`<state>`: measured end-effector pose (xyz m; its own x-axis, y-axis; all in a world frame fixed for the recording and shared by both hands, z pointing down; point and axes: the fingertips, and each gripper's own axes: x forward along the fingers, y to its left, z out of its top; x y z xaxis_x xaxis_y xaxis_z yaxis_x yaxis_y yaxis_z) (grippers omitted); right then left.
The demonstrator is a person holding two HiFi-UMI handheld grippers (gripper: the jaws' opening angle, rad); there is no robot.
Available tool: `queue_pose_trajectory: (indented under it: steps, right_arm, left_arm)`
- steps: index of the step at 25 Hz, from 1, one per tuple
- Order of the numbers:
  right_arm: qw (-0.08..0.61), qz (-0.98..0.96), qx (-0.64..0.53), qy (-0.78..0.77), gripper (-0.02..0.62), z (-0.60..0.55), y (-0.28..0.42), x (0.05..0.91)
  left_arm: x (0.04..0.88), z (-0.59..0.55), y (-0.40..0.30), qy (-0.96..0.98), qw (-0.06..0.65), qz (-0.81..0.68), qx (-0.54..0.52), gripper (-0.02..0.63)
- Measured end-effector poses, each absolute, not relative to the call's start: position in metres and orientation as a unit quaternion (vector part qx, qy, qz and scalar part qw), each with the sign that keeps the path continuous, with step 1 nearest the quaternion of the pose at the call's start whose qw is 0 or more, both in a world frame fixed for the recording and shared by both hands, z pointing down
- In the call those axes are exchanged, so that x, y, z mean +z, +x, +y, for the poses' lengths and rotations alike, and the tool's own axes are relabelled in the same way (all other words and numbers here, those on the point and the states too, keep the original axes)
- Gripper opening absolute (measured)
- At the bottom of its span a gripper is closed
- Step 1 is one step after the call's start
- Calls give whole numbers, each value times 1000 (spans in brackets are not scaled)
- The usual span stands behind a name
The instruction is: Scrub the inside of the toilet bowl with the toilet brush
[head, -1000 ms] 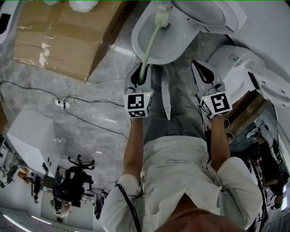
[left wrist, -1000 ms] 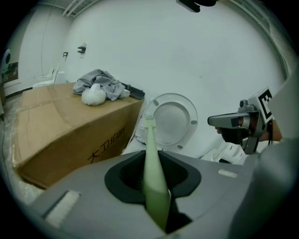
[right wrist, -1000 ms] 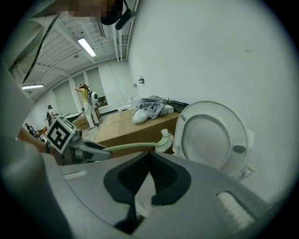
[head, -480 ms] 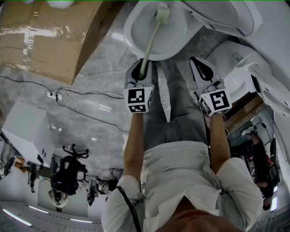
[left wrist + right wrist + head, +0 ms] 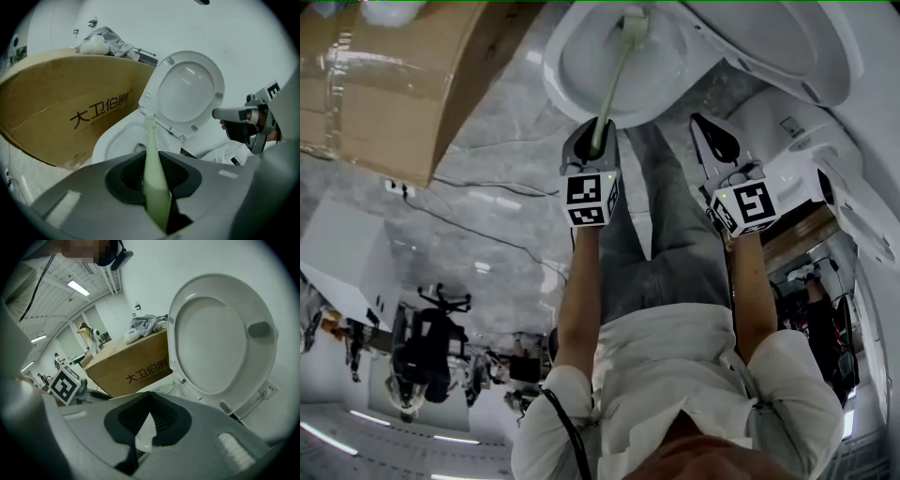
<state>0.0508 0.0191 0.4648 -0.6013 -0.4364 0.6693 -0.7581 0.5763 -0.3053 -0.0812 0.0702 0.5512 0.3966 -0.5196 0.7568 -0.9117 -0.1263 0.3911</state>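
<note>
The white toilet bowl (image 5: 581, 80) lies at the top of the head view with its lid (image 5: 797, 47) raised. A pale green toilet brush (image 5: 614, 80) reaches from my left gripper (image 5: 592, 131) into the bowl, its head (image 5: 633, 23) near the back wall. In the left gripper view my left gripper (image 5: 152, 164) is shut on the brush handle (image 5: 151, 145), and the bristle end (image 5: 149, 112) sits by the bowl's rear rim (image 5: 112, 140). My right gripper (image 5: 712, 139) hovers to the right of the bowl, shut, with nothing in it (image 5: 150, 416).
A large cardboard box (image 5: 384, 84) stands left of the toilet. Cables (image 5: 469, 225) run over the grey floor, and a white box (image 5: 342, 253) stands further left. Another white ceramic fixture (image 5: 806, 159) sits at the right. The person's grey trousers (image 5: 647, 216) are between the arms.
Both grippers have edged closer to the bowl, which now sits larger and more to the left. The brush stays in the bowl and the left grip is the same.
</note>
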Motion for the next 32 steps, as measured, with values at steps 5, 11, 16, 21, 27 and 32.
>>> queue_pose_trajectory:
  steps: [5, 11, 16, 21, 27, 32]
  right_arm:
    - [279, -844, 306, 340, 3, 13, 57, 488]
    - [284, -843, 315, 331, 3, 9, 66, 504]
    - [287, -843, 318, 325, 3, 11, 73, 510]
    - [285, -844, 320, 322, 3, 13, 74, 513]
    - [277, -847, 323, 319, 3, 17, 73, 513]
    - [266, -851, 324, 316, 3, 16, 76, 510]
  left_arm:
    - [582, 70, -63, 704, 455, -489, 241, 101]
    - [616, 75, -43, 689, 481, -469, 273, 101]
    - [637, 79, -30, 683, 497, -444, 299, 100]
    - [650, 88, -23, 676, 512, -421, 322, 100]
    - [661, 96, -22, 665, 525, -393, 357, 100]
    - [660, 99, -24, 656, 534, -380, 374, 100]
